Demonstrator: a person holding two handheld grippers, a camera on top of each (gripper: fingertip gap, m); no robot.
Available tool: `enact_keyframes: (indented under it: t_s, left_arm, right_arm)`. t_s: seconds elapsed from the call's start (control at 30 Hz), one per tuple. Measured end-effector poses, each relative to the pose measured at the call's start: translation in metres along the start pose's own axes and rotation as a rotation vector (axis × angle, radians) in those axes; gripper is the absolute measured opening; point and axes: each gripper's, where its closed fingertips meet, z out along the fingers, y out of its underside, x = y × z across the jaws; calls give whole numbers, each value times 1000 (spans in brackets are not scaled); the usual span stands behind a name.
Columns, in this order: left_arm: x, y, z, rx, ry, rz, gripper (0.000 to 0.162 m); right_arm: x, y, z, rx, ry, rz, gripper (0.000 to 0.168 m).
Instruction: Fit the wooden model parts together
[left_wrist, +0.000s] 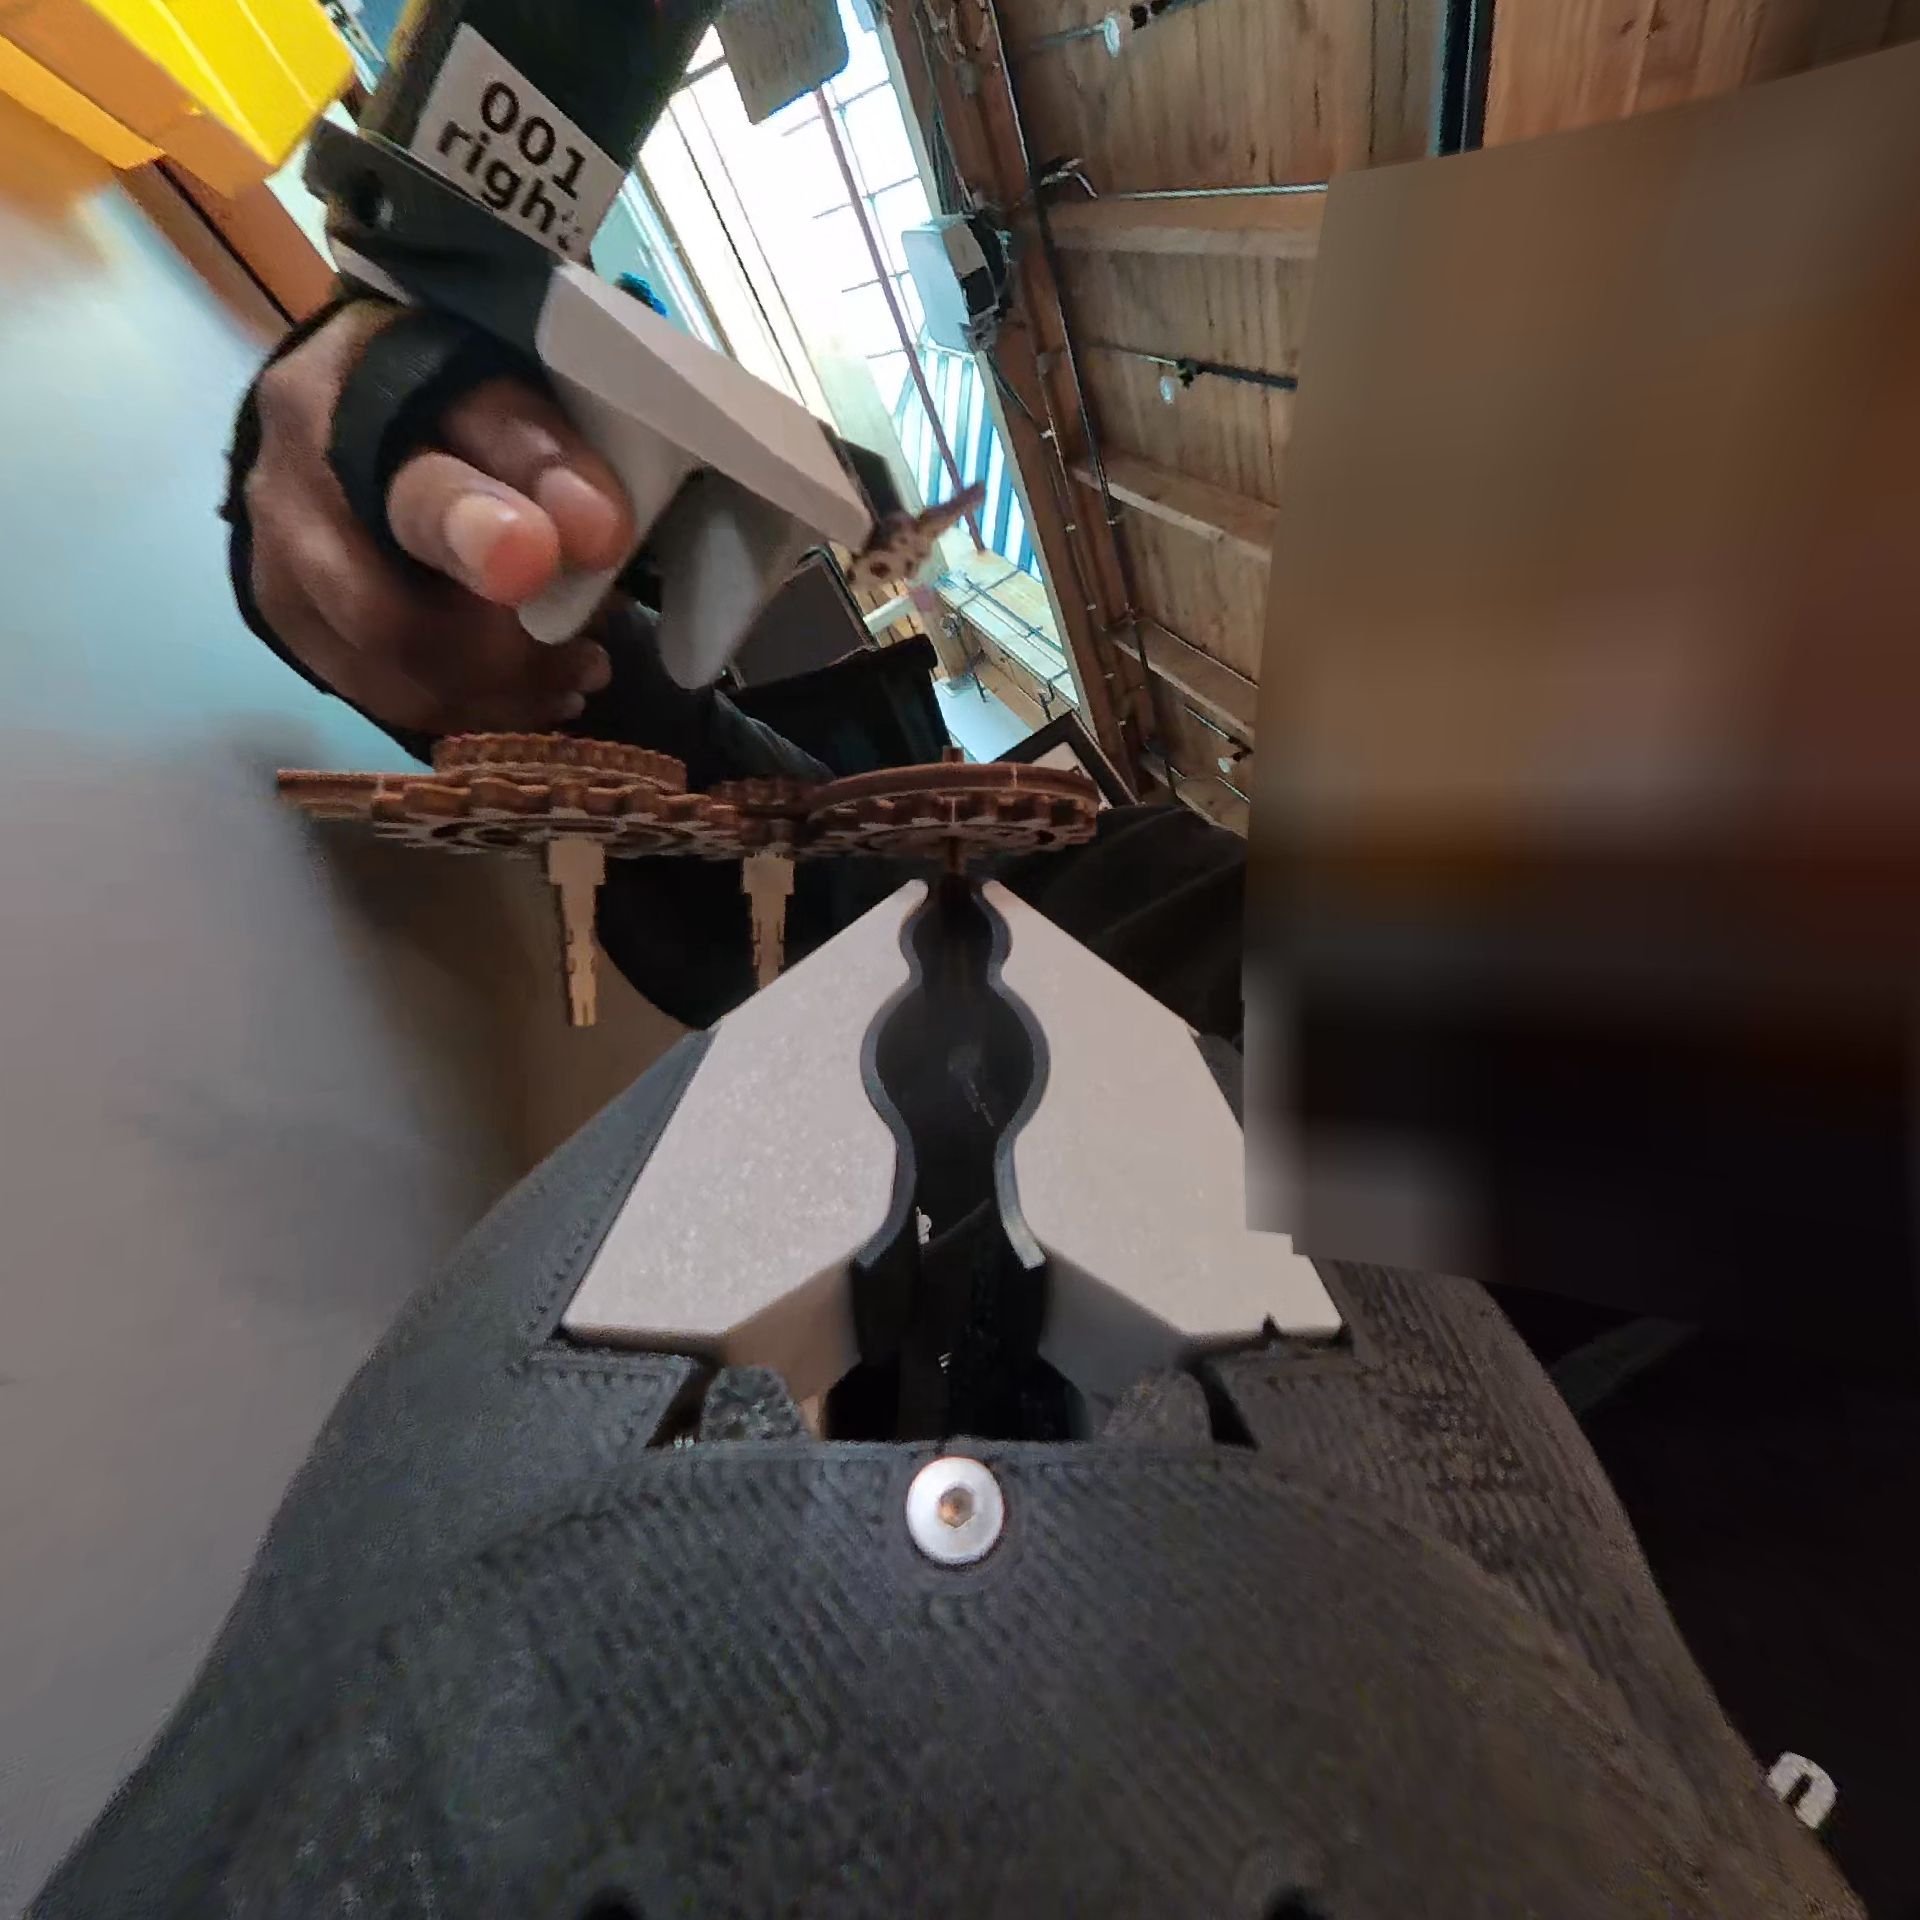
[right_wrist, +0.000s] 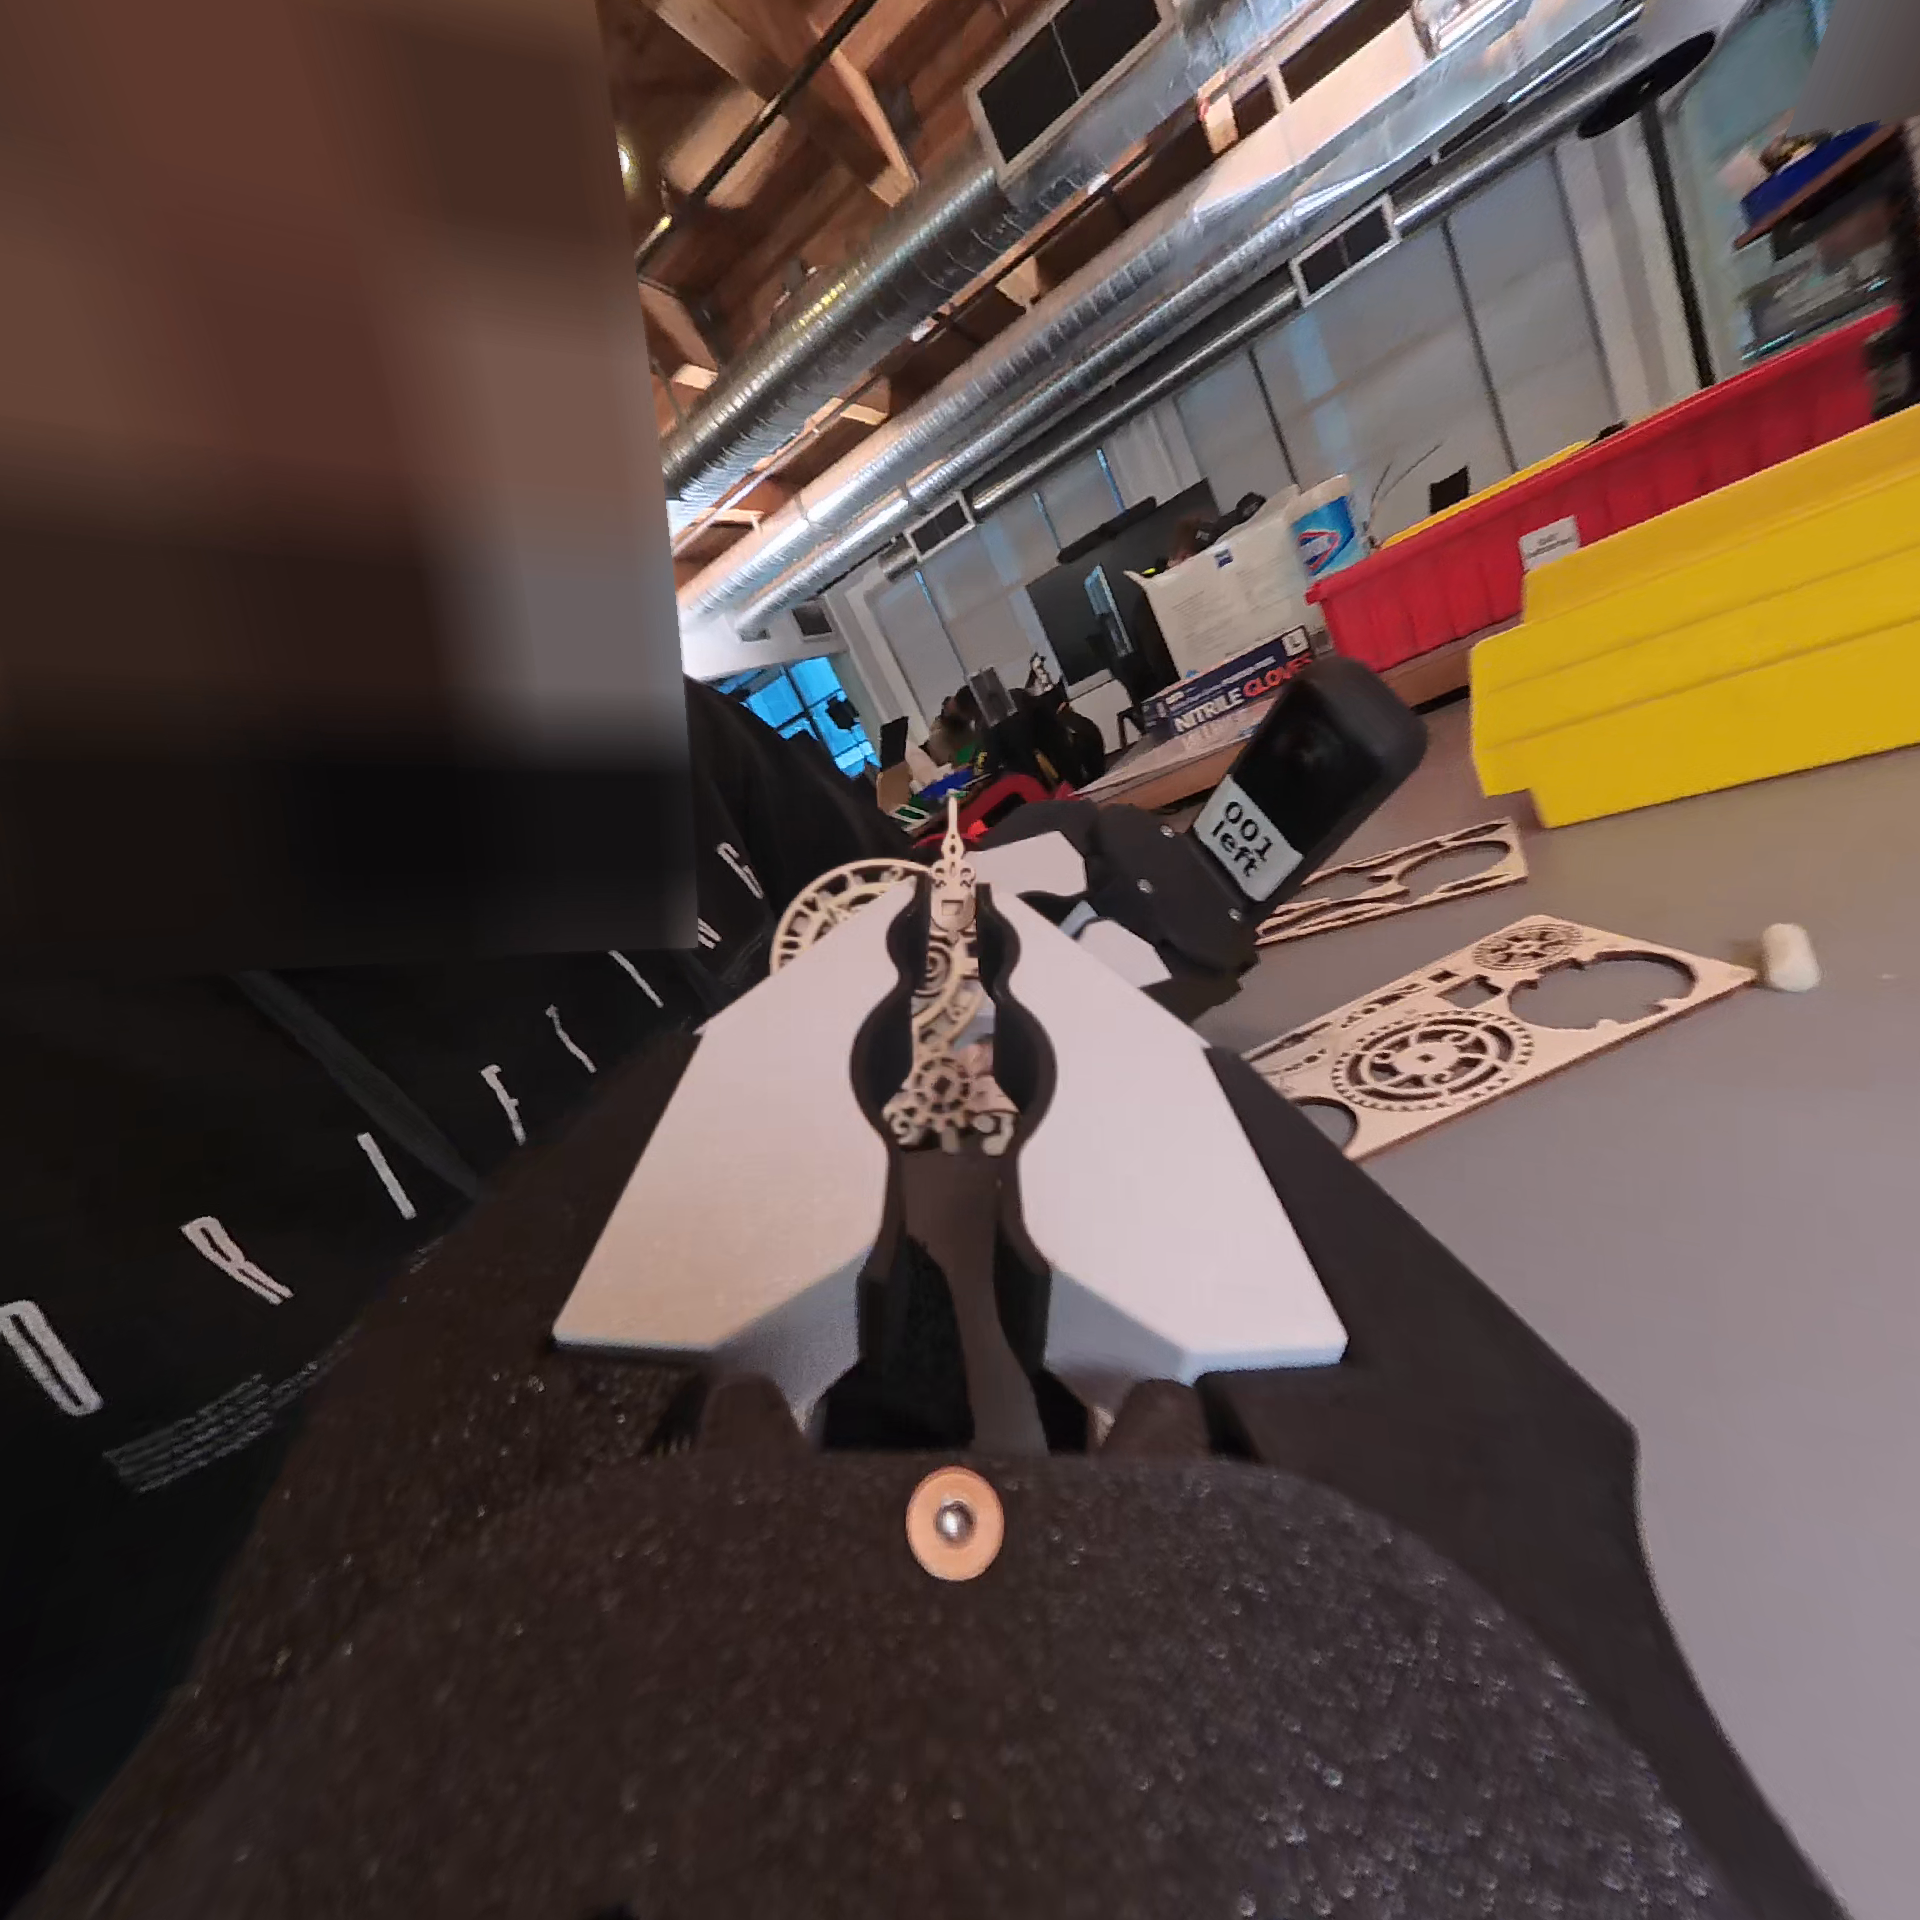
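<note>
In the left wrist view my left gripper (left_wrist: 948, 896) is shut on a thin peg under a flat wooden gear assembly (left_wrist: 665, 805), held level in the air; two pale pegs hang from it. The right gripper (left_wrist: 871, 532), in a person's hand, hovers above the gears, shut on a small ornate wooden pointer (left_wrist: 909, 542). In the right wrist view my right gripper (right_wrist: 951, 914) is shut on that ornate pointer (right_wrist: 948, 1013), whose tip sticks out past the fingertips. The gear assembly (right_wrist: 826, 902) and left gripper (right_wrist: 1039, 875) lie just beyond.
Punched-out wooden part sheets (right_wrist: 1455, 1029) (right_wrist: 1397, 883) lie on the grey table (right_wrist: 1662, 1247) to the right, with a small white cylinder (right_wrist: 1789, 956). Yellow bins (right_wrist: 1704, 686) and a red bin (right_wrist: 1558, 561) stand behind. A person's dark clothing (right_wrist: 312, 1143) fills the left. There is about 6 cm between the tips of the two grippers. The small white cylinder (right_wrist: 1789, 956) is about equally far from each gripper, around 25 cm.
</note>
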Motion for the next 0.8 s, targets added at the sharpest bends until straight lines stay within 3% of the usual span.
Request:
enact_keyframes:
  t_s: [0.23,0.4,0.63,0.8]
  left_arm:
    - [6,24,11,-149,20,50,1]
    - [9,30,11,-212,-53,209,1]
    - [12,9,-2,-159,-200,478,2]
    - [11,-7,-11,-120,-368,724,1]
  right_arm:
    - [1,21,20,-116,4,-23,7]
    - [5,39,17,-225,54,-65,7]
    - [-7,48,13,-302,42,-71,6]
    - [-3,36,7,-241,92,-72,7]
